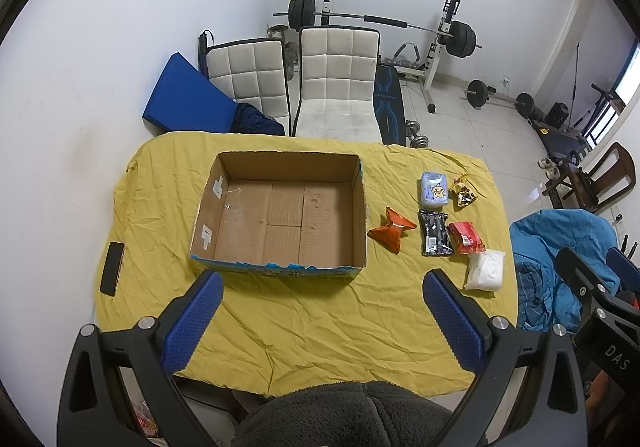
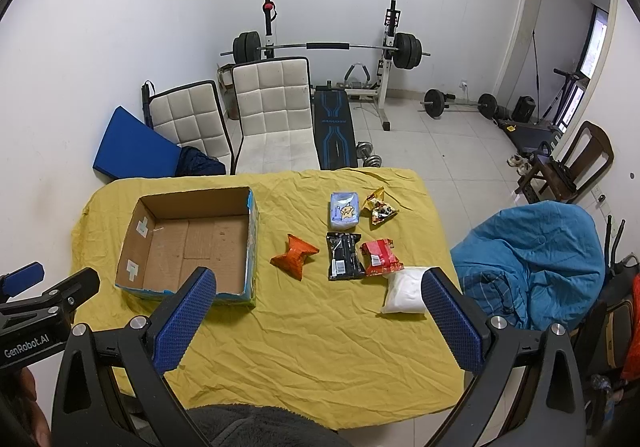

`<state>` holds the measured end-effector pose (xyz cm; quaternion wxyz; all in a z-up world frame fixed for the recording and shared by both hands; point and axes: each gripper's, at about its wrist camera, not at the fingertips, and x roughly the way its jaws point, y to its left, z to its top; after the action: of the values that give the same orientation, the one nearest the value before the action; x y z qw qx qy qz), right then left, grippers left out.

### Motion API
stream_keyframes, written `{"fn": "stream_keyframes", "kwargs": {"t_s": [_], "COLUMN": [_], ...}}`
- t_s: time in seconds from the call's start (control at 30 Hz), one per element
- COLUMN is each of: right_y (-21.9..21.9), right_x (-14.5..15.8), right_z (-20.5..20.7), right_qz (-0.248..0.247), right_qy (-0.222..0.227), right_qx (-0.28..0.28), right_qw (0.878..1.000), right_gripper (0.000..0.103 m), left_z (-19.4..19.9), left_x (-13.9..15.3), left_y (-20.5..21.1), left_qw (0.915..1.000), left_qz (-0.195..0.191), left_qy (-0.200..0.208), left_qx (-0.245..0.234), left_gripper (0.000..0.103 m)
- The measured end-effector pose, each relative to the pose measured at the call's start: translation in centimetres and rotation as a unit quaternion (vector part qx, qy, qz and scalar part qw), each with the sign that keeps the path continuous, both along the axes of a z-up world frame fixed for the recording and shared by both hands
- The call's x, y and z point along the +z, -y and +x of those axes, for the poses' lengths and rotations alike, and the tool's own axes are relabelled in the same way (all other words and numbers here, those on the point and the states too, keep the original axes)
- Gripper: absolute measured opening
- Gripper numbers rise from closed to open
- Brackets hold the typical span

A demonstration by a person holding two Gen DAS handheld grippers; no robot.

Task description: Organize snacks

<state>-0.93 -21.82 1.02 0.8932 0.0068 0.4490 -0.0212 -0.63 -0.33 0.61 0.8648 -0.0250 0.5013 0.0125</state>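
An open cardboard box (image 1: 280, 243) (image 2: 132, 243) with nothing in it sits on the yellow tablecloth (image 1: 300, 319) (image 2: 320, 335). To its right lie several snack packs: an orange one (image 1: 391, 232) (image 2: 295, 256), a black one (image 1: 434, 232) (image 2: 344, 255), a red one (image 1: 465, 238) (image 2: 379, 257), a white one (image 1: 485, 270) (image 2: 404, 294), a pale blue one (image 1: 433, 189) (image 2: 343, 210) and a gold one (image 1: 463, 191) (image 2: 378, 207). My left gripper (image 1: 323, 287) hovers open before the box. My right gripper (image 2: 319, 285) hangs open above the cloth, nothing between its fingers.
A black phone (image 1: 112, 268) lies at the cloth's left edge. Two white chairs (image 1: 338, 87) (image 2: 276, 107) and a weight bench stand behind the table. A blue bundle (image 2: 536, 259) sits on a seat at the right. A grey fleece garment (image 1: 344, 415) is below the grippers.
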Motion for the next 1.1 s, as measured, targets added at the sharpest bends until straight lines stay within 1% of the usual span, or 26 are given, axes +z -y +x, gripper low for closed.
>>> {"fn": "stream_keyframes", "kwargs": {"t_s": [0.47, 1.1], "right_y": [-0.01, 0.44], "right_x": [0.35, -0.20], "right_z": [0.36, 0.14], "right_qz": [0.001, -0.002], "right_qy": [0.001, 0.003], "right_qx": [0.002, 0.002], "right_qw": [1.000, 1.000], "right_gripper": [0.103, 0.103], "left_z": [0.09, 0.53], "left_x": [-0.01, -0.19], "left_y": [-0.47, -0.36], "left_qw": [1.0000, 1.0000], "left_qz": [-0.002, 0.003], "left_qy": [-0.001, -0.004], "left_qx": [0.002, -0.002], "left_gripper": [0.102, 0.102]}}
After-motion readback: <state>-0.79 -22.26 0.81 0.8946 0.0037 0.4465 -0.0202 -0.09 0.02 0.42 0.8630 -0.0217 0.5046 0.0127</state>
